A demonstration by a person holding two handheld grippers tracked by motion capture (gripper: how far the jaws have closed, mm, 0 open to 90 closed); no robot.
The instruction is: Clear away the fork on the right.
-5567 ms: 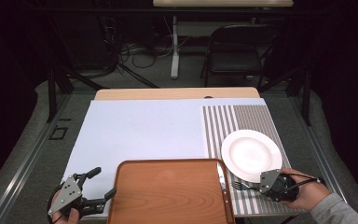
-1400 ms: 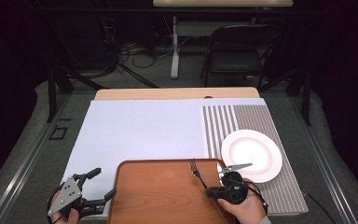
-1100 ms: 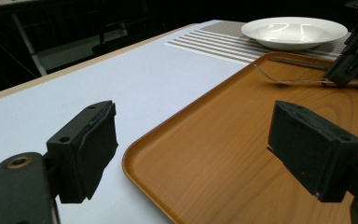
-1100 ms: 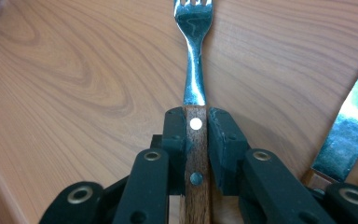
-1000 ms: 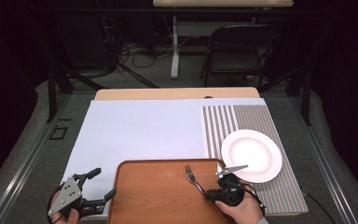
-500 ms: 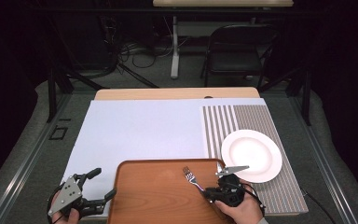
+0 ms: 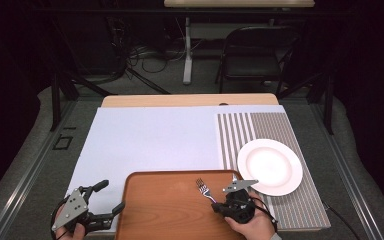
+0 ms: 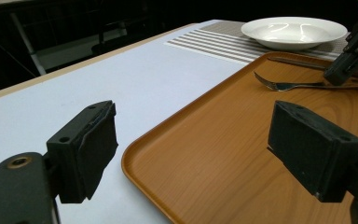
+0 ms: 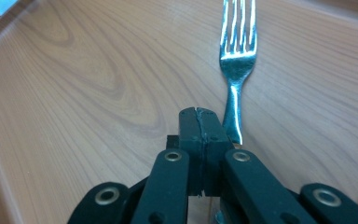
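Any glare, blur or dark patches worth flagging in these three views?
High view: table evenly lit, surroundings nearly black, image soft. Left gripper view: its near black jaws are blurred; the white round plate shows soft highlights. Right gripper view: glare on the shiny metal fork; the brown wooden tray is sharp.

No readable text, label, brand, number or sign in any of the three views.

The wooden tray [image 7: 170, 210], the white plate [image 7: 270, 166], the striped mat [image 7: 260, 130] and the fork [image 9: 237, 60] bear no writing or marks, and the black jaws of both grippers are plain, with nothing printed on them.
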